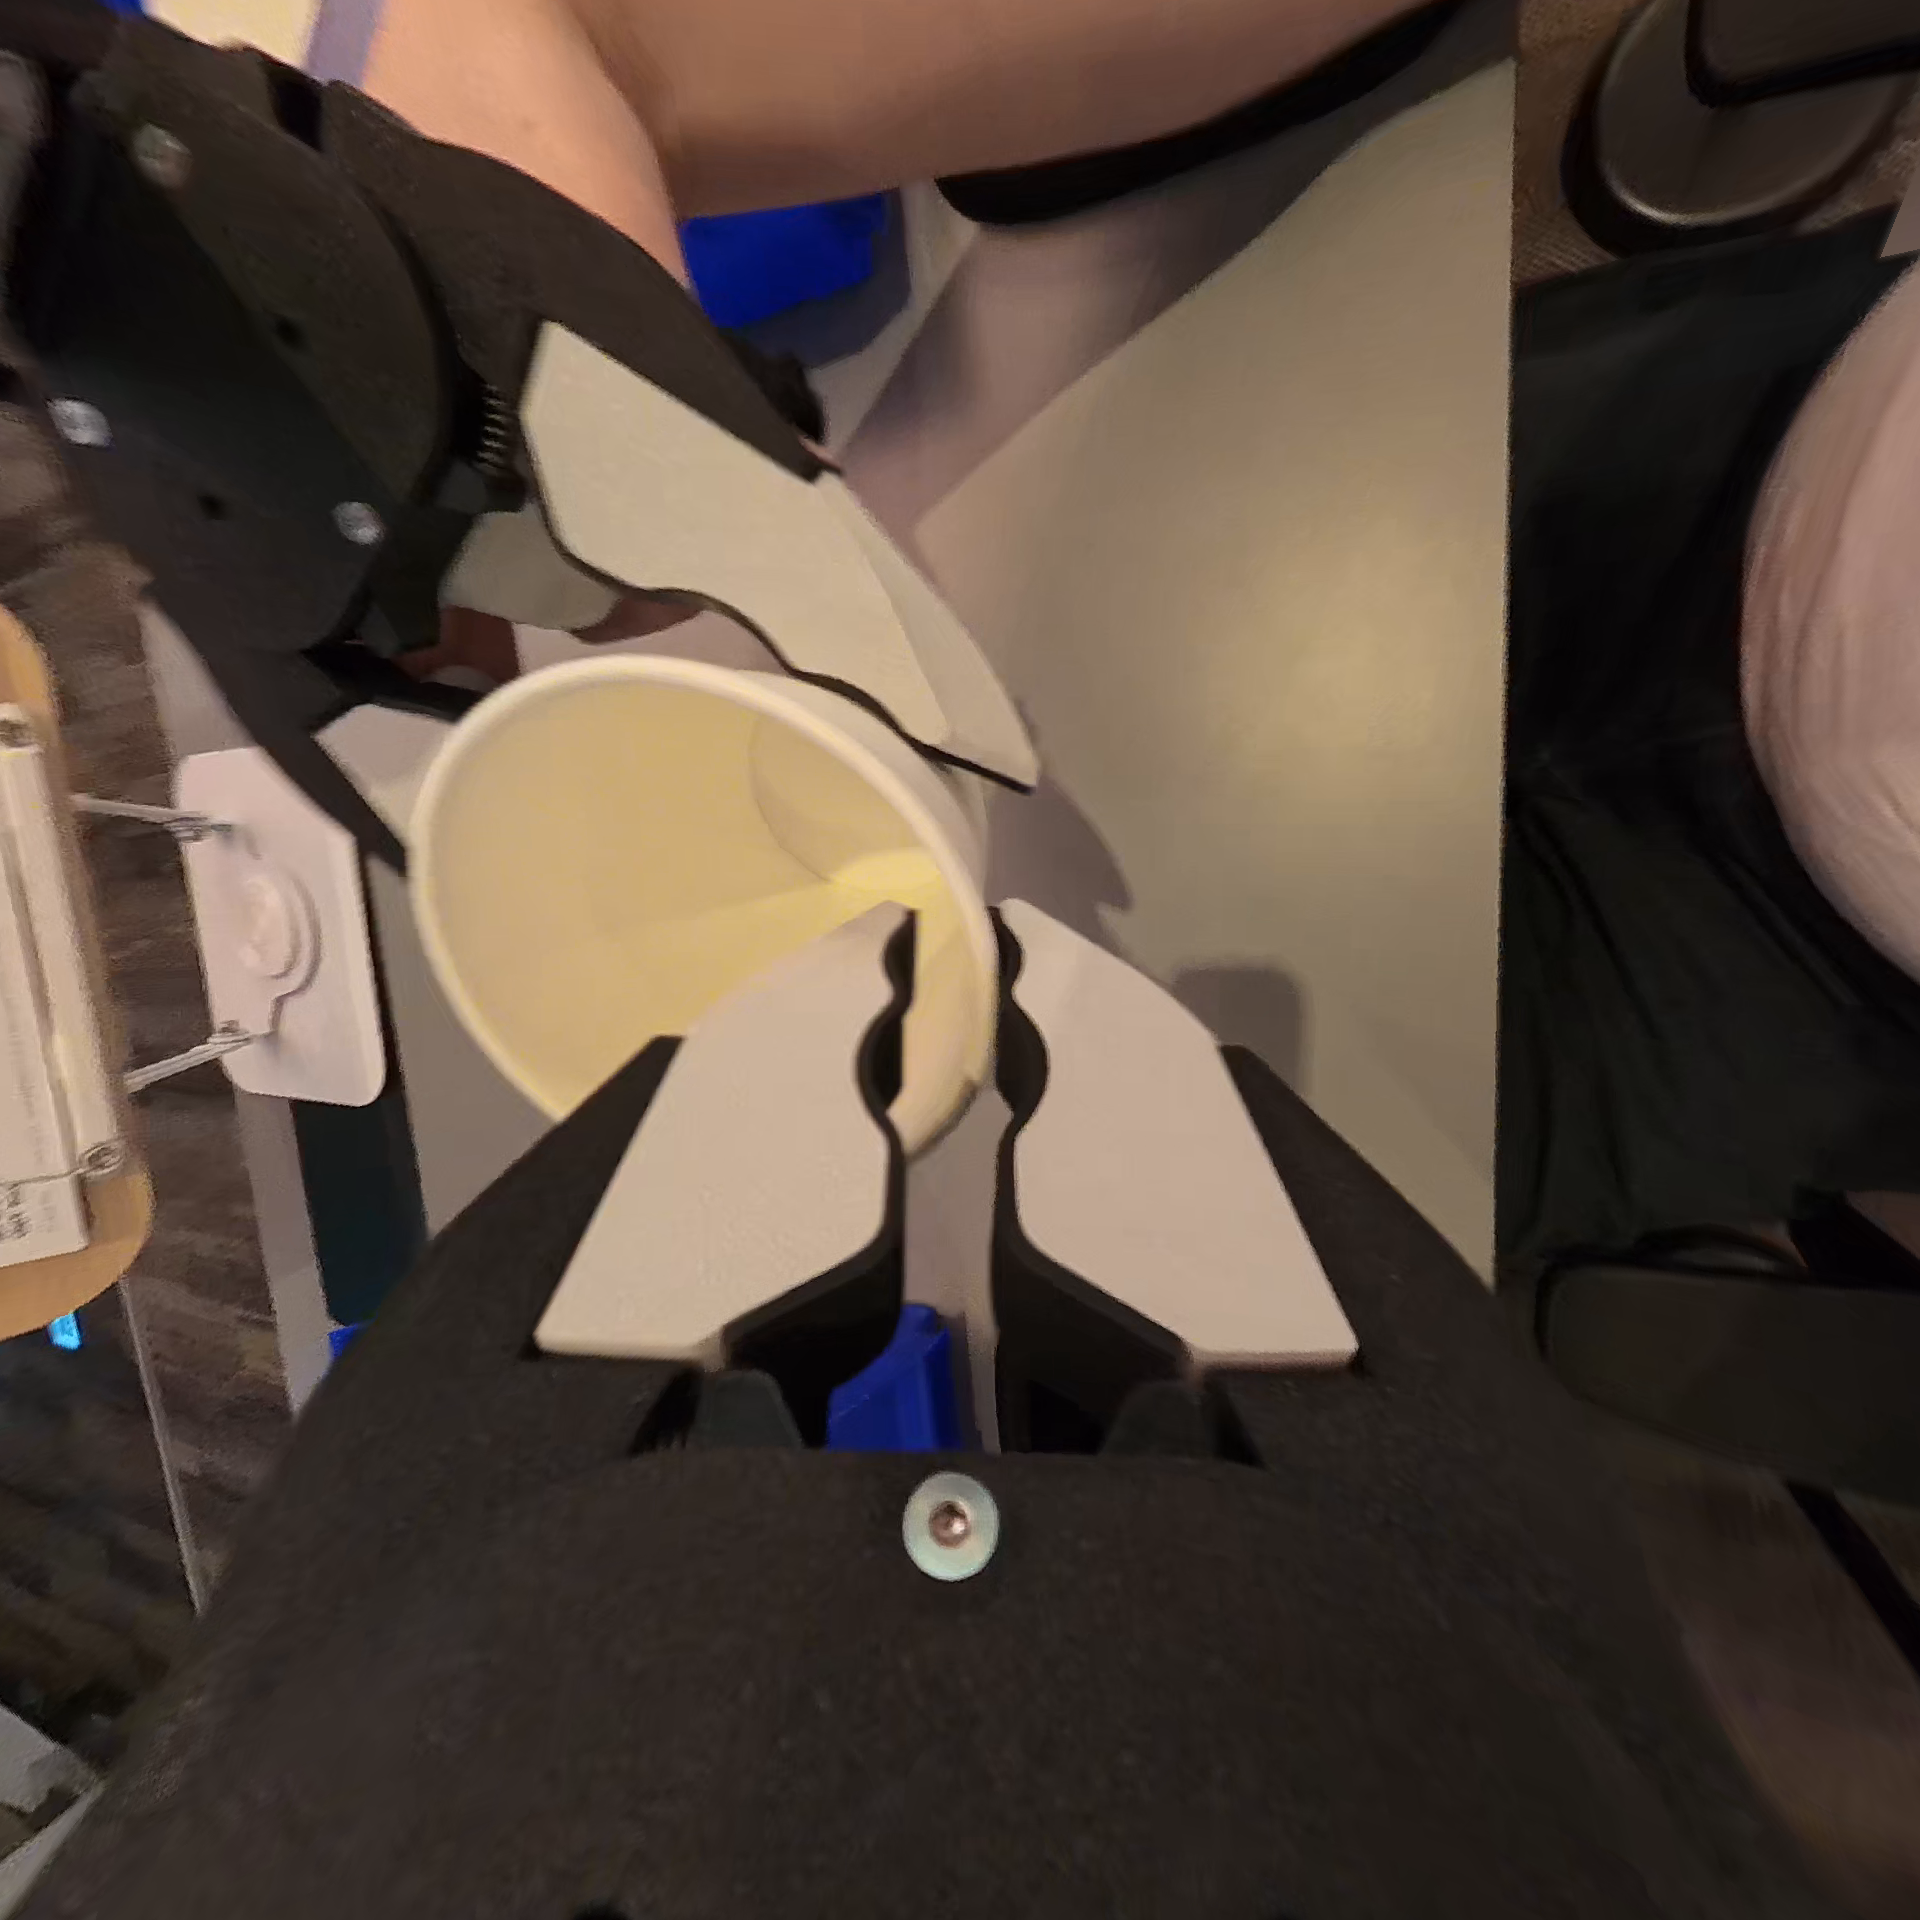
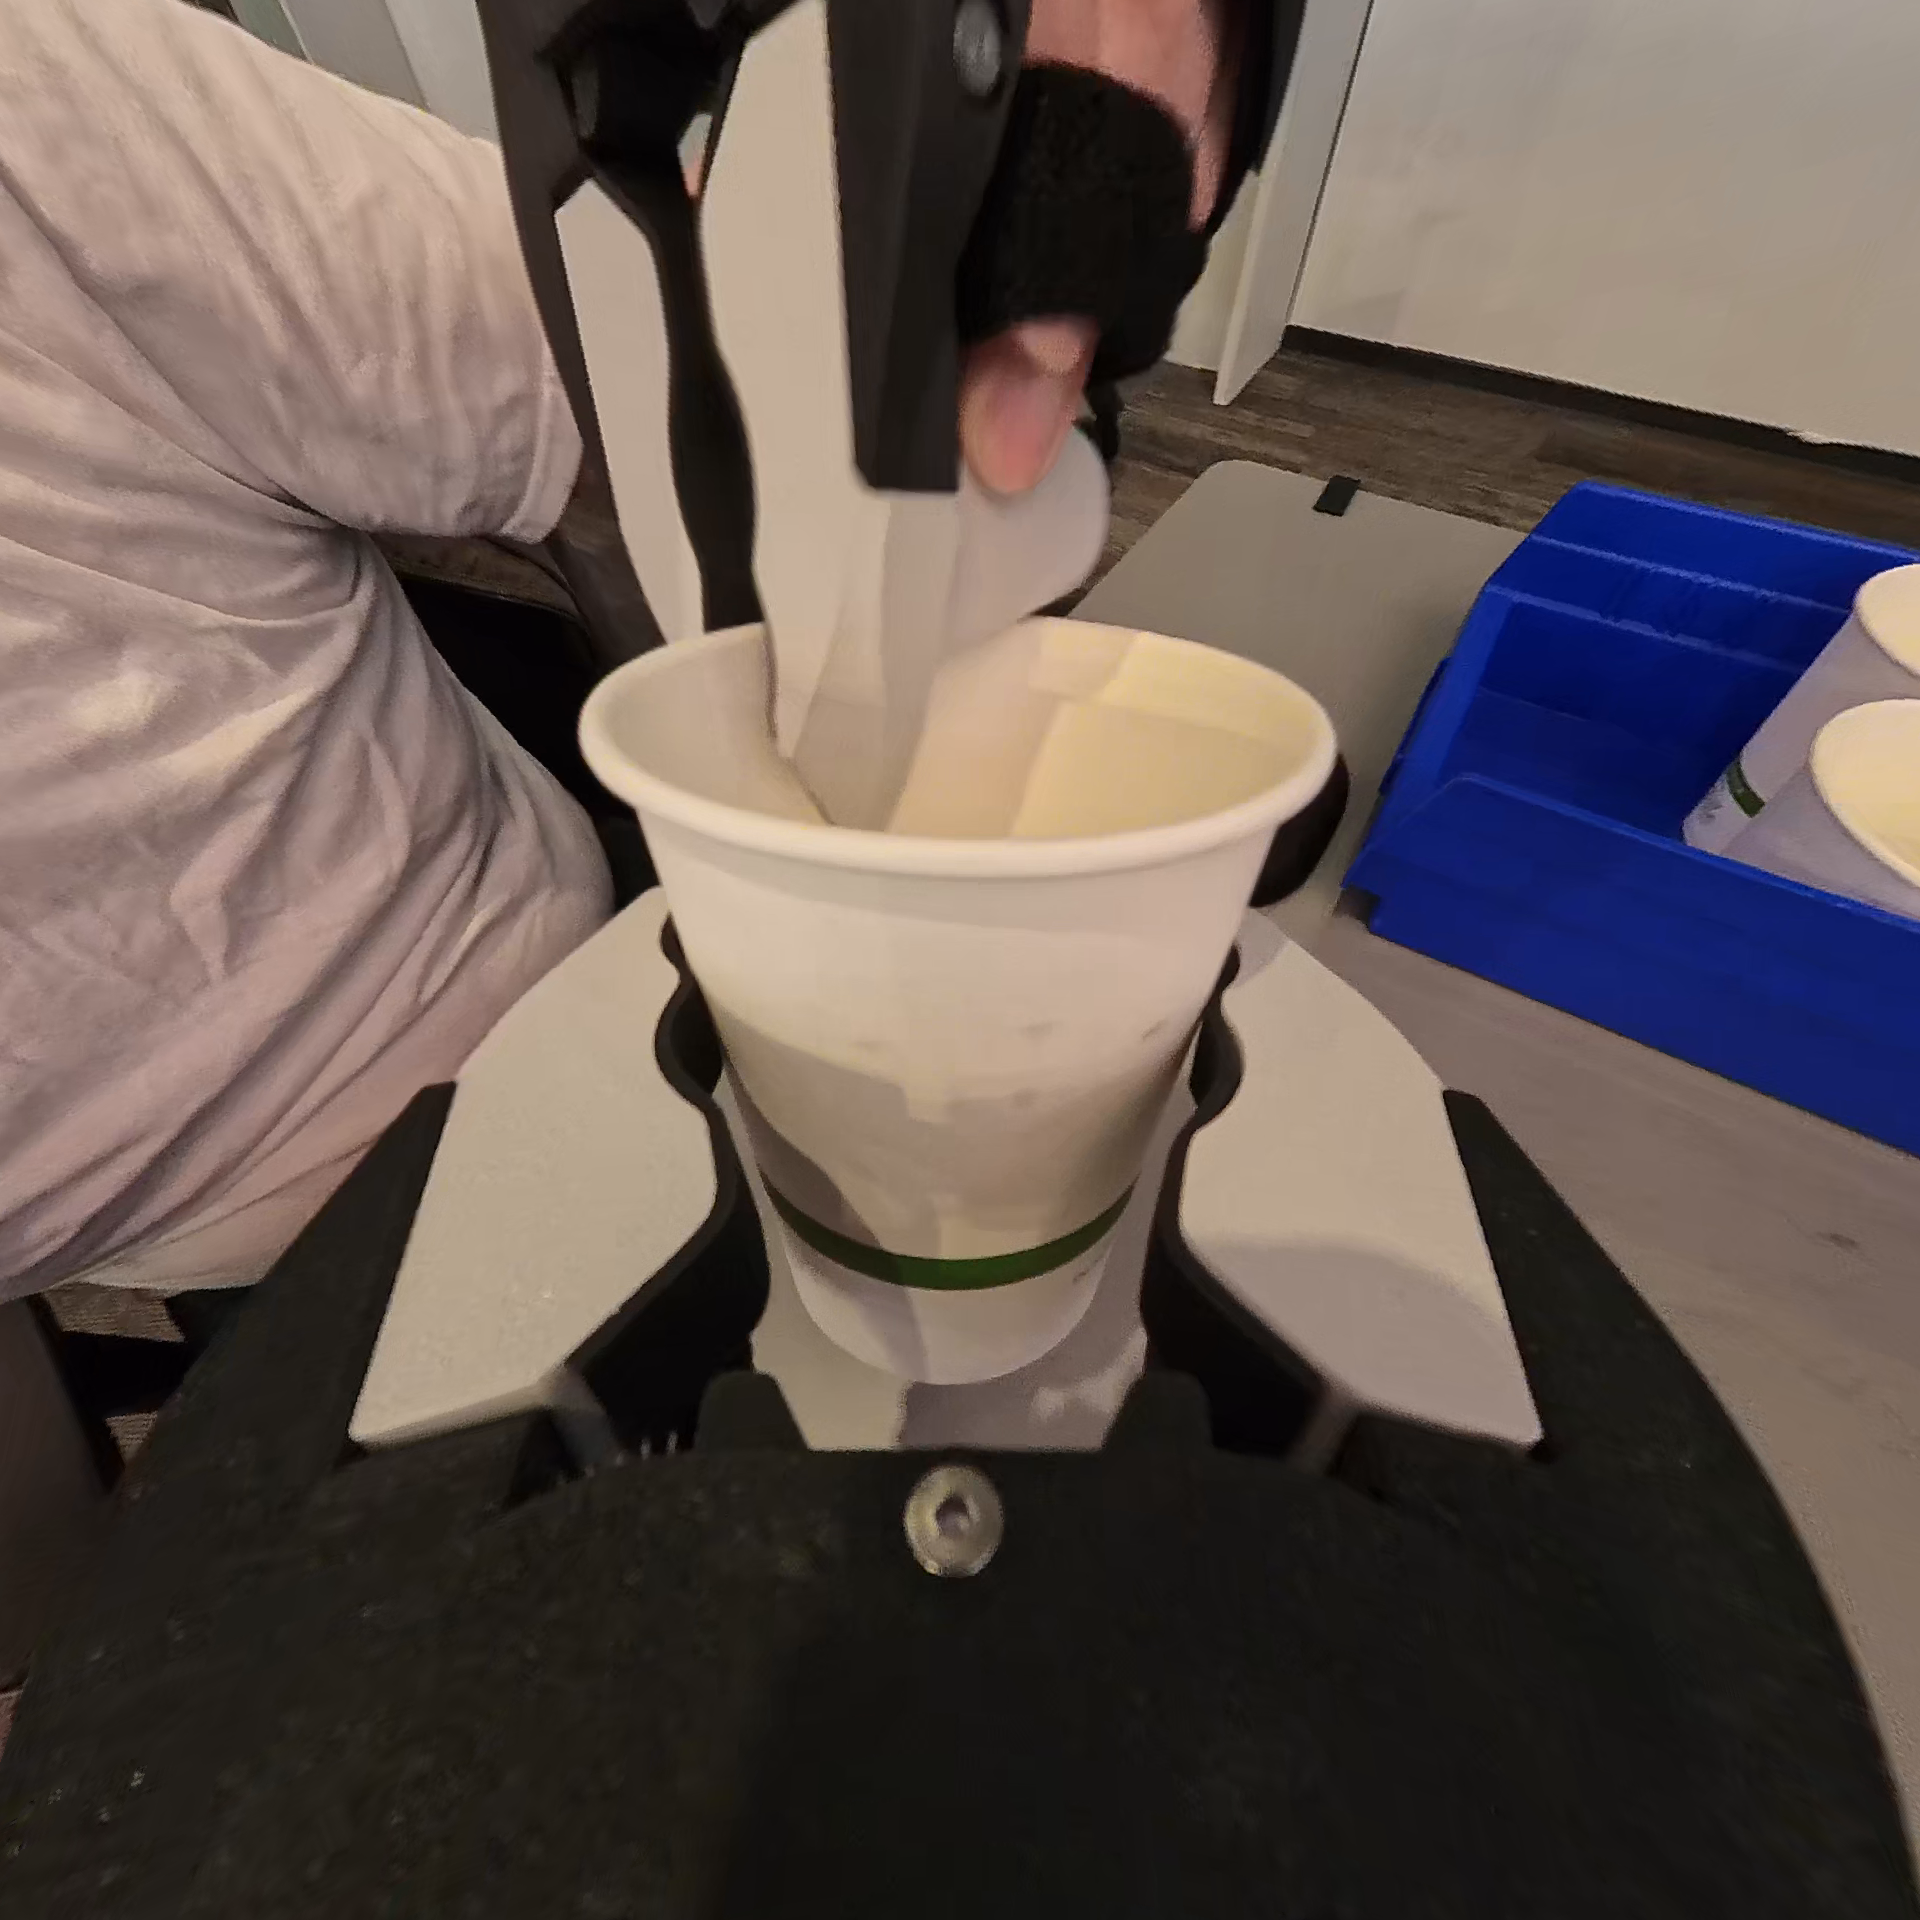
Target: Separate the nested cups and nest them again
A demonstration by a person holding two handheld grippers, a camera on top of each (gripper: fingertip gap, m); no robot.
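Observation:
A white paper cup (image 2: 935,1039) with a green band near its base is held upright in the air. My right gripper (image 2: 956,945) is shut around the cup's body, one finger on each side. My left gripper (image 1: 954,920) comes down from above and is shut on the cup's wall at the rim: one finger (image 2: 821,707) is inside the cup, the other is outside behind it. In the left wrist view I look into the cup's mouth (image 1: 644,883), with the right gripper's finger (image 1: 727,540) along its side. I see one rim only; I cannot tell whether a second cup is nested inside.
A blue bin (image 2: 1558,883) stands on the grey table (image 2: 1558,1195) at the right, holding two more white cups (image 2: 1849,665) (image 2: 1860,810). A person's light sleeve (image 2: 260,623) fills the left. A gloved hand (image 2: 1081,208) holds the left gripper.

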